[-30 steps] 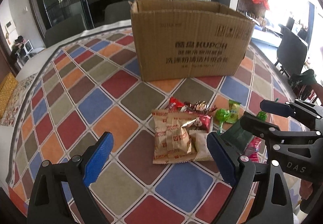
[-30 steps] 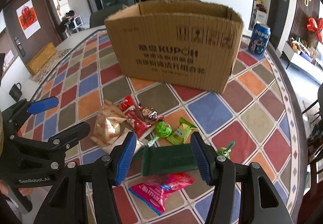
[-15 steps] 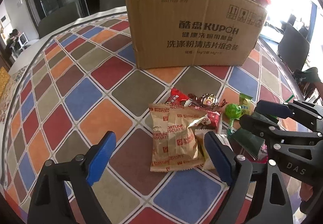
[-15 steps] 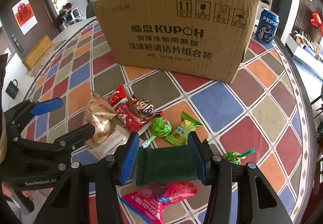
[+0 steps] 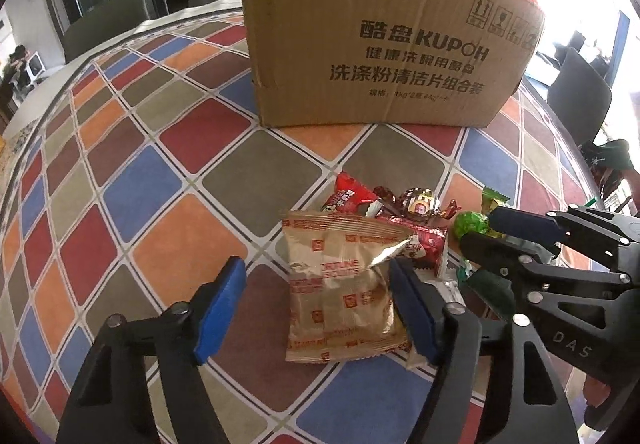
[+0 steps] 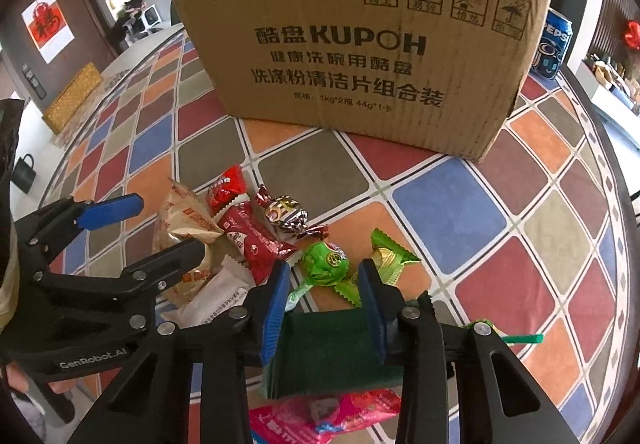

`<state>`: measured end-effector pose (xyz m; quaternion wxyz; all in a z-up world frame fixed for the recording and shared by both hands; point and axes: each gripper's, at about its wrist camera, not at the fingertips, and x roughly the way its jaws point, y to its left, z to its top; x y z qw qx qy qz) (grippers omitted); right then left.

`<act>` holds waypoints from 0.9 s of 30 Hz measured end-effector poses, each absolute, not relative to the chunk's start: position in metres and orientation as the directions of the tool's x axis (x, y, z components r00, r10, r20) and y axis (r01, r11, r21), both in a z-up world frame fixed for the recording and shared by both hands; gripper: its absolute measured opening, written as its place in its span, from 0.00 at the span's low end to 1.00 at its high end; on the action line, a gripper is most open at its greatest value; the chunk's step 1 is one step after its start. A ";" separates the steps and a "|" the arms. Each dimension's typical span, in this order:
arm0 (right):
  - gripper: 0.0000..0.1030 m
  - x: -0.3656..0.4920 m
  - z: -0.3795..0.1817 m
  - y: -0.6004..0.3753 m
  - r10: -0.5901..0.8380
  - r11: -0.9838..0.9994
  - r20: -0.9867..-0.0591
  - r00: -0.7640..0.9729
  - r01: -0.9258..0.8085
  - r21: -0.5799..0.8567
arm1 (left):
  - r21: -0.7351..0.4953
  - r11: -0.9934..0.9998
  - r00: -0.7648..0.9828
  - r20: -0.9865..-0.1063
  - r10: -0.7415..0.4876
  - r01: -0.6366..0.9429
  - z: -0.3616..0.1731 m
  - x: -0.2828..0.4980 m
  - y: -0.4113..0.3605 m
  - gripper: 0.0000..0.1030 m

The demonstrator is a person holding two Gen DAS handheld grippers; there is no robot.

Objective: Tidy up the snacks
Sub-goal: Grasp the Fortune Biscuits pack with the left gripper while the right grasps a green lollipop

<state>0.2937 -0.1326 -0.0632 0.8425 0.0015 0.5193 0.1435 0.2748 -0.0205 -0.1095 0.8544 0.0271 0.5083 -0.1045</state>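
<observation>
The left gripper (image 5: 316,308) has been closing around the tan biscuit packet (image 5: 344,288), its jaws not yet pressing it. The right gripper (image 6: 324,308) has been closing too, clamped on the dark green packet (image 6: 328,356). The snacks lie mid-table (image 5: 168,148), before the cardboard box (image 5: 384,44).

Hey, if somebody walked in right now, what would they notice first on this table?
The big cardboard box at the back of the checkered tablecloth. In front lies a bright snack pile, where the right gripper straddles a dark green packet and the left gripper a tan biscuit bag.
</observation>
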 end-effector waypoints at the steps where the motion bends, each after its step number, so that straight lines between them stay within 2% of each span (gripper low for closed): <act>1: 0.35 0.294 -0.064 -0.132 0.243 0.959 -0.875 0.419 -0.241 0.151 | -0.065 0.976 0.458 -0.875 -0.155 0.207 -0.110 0.274 -0.021 0.66; 5: 0.32 0.299 -0.066 -0.129 0.247 0.957 -0.876 0.414 -0.246 0.153 | -0.101 0.972 0.433 -0.882 -0.185 0.211 -0.115 0.276 -0.022 0.55; 7: 0.30 0.300 -0.067 -0.128 0.245 0.957 -0.876 0.415 -0.248 0.150 | -0.112 0.970 0.428 -0.882 -0.196 0.214 -0.116 0.276 -0.022 0.46; 9: 0.26 0.301 -0.069 -0.127 0.245 0.957 -0.878 0.411 -0.248 0.151 | -0.115 0.970 0.430 -0.881 -0.199 0.214 -0.116 0.275 -0.022 0.46; 17: 0.25 0.298 -0.068 -0.129 0.253 0.958 -0.873 0.417 -0.233 0.167 | -0.106 0.971 0.454 -0.870 -0.194 0.214 -0.109 0.271 -0.023 0.43; 27: 0.25 0.286 -0.042 -0.133 0.240 0.961 -0.839 0.488 -0.242 0.133 | -0.089 0.972 0.518 -0.833 -0.193 0.219 -0.082 0.260 -0.022 0.42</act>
